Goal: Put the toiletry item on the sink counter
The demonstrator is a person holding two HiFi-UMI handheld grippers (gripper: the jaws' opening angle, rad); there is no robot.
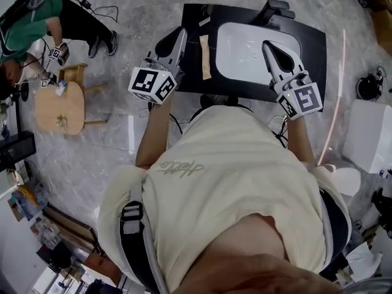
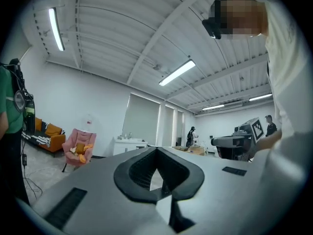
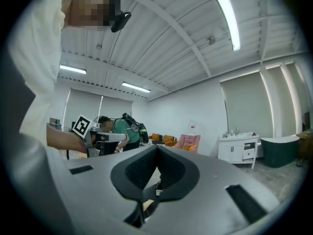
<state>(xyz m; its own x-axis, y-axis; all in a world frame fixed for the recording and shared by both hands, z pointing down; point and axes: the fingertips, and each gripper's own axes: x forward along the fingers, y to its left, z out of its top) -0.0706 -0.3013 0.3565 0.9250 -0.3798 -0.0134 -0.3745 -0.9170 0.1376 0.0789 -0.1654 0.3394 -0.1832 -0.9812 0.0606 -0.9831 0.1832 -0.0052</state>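
In the head view a black sink counter point(image 1: 312, 41) with a white basin point(image 1: 245, 54) stands in front of me. A flat tan item point(image 1: 204, 57) lies on the counter, left of the basin. My left gripper point(image 1: 181, 34) is raised over the counter's left edge, jaws shut and empty. My right gripper point(image 1: 267, 45) hangs over the basin's right side, also shut with nothing in it. The left gripper view shows the left gripper point(image 2: 156, 151) pointing level across the room, tips touching. In the right gripper view the right gripper point(image 3: 156, 148) likewise points across the room, with the counter hidden.
A person in a green shirt point(image 1: 27, 17) bends over a small round wooden table point(image 1: 59, 108) at the far left. A white box point(image 1: 367, 133) sits on the floor at right. Far off are a pink armchair point(image 2: 78, 146) and a white cabinet point(image 3: 238, 148).
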